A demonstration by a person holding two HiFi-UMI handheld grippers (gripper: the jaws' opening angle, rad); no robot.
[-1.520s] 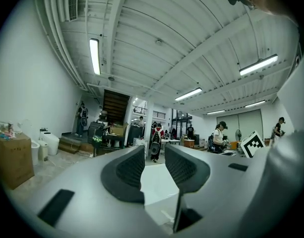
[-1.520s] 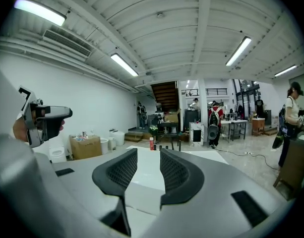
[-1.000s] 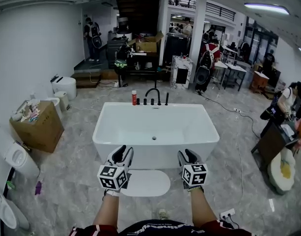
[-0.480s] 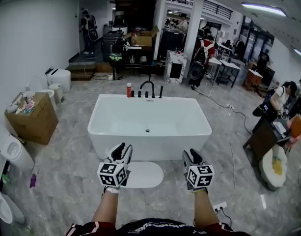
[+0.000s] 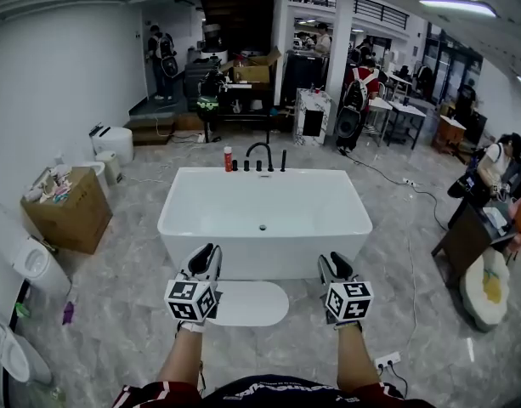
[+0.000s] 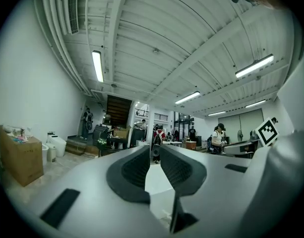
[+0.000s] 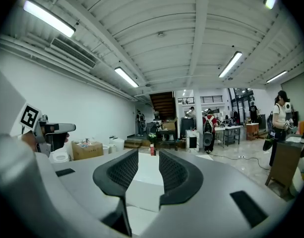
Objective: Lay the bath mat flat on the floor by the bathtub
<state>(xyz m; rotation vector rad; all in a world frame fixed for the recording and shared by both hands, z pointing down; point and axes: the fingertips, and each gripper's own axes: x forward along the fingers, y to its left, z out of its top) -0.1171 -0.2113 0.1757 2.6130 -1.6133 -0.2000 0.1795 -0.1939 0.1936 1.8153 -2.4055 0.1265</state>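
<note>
Since a second ago my left gripper [image 5: 206, 253] has narrowed, not shut, on nothing, right gripper [image 5: 336, 262] wide and empty; dipping either could rumple the flat bath mat [image 5: 252, 303].

The bath mat [image 5: 252, 303] was a plain white piece with rounded ends, longer than it was deep. It lay spread flat on the grey marbled floor [image 5: 124, 287], with no fold or raised edge to be seen. Its long side ran parallel to the near wall of the white freestanding bathtub [image 5: 268, 257], just beside the tub's base and a little left of the tub's middle in the head view.
</note>
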